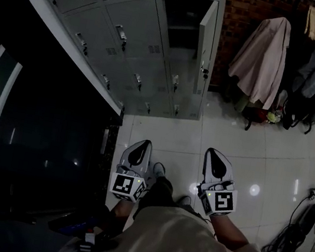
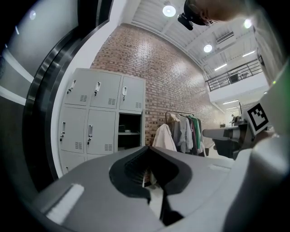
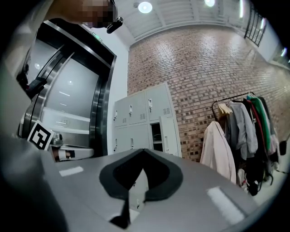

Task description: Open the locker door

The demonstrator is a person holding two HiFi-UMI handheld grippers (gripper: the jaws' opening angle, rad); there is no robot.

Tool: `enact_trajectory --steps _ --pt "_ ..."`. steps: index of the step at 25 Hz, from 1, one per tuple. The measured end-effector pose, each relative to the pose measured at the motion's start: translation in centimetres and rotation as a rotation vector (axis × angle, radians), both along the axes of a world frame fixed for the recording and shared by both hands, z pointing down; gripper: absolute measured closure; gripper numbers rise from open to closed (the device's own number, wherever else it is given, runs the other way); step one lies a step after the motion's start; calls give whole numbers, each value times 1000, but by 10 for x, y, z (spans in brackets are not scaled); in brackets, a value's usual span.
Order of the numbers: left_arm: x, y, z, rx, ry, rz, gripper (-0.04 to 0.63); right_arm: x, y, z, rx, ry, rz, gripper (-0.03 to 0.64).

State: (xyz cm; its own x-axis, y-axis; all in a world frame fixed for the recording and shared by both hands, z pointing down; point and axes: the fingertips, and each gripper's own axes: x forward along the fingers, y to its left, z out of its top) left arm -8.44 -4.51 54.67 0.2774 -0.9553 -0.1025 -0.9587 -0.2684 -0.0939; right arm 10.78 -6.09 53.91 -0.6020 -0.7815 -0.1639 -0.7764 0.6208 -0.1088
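Observation:
A grey bank of lockers (image 1: pixel 119 32) stands against the brick wall ahead. One locker door (image 1: pixel 205 43) at its right end hangs open, and the dark compartment (image 1: pixel 184 19) behind it has a shelf. The other doors are closed. My left gripper (image 1: pixel 140 149) and right gripper (image 1: pixel 216 159) are held low, side by side near the person's body and well short of the lockers. Both are shut with nothing between the jaws. The left gripper view has the left gripper (image 2: pixel 147 147) below the open compartment (image 2: pixel 129 131). The right gripper view has the right gripper (image 3: pixel 144 150) below the open door (image 3: pixel 168 133).
A rack of hanging coats (image 1: pixel 265 56) stands right of the lockers against the brick wall (image 1: pixel 249 6). A dark glass-and-metal structure (image 1: pixel 37 132) fills the left side. Cables (image 1: pixel 298 230) lie on the white tiled floor (image 1: pixel 270 165) at the right.

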Motion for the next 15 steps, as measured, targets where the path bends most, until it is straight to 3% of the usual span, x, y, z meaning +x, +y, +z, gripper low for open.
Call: enact_trajectory --steps 3,15 --pt "3 13 -4 3 0 7 572 2 13 -15 67 -57 0 617" --pt "-7 50 -21 7 5 91 572 -34 61 -32 58 -43 5 617"
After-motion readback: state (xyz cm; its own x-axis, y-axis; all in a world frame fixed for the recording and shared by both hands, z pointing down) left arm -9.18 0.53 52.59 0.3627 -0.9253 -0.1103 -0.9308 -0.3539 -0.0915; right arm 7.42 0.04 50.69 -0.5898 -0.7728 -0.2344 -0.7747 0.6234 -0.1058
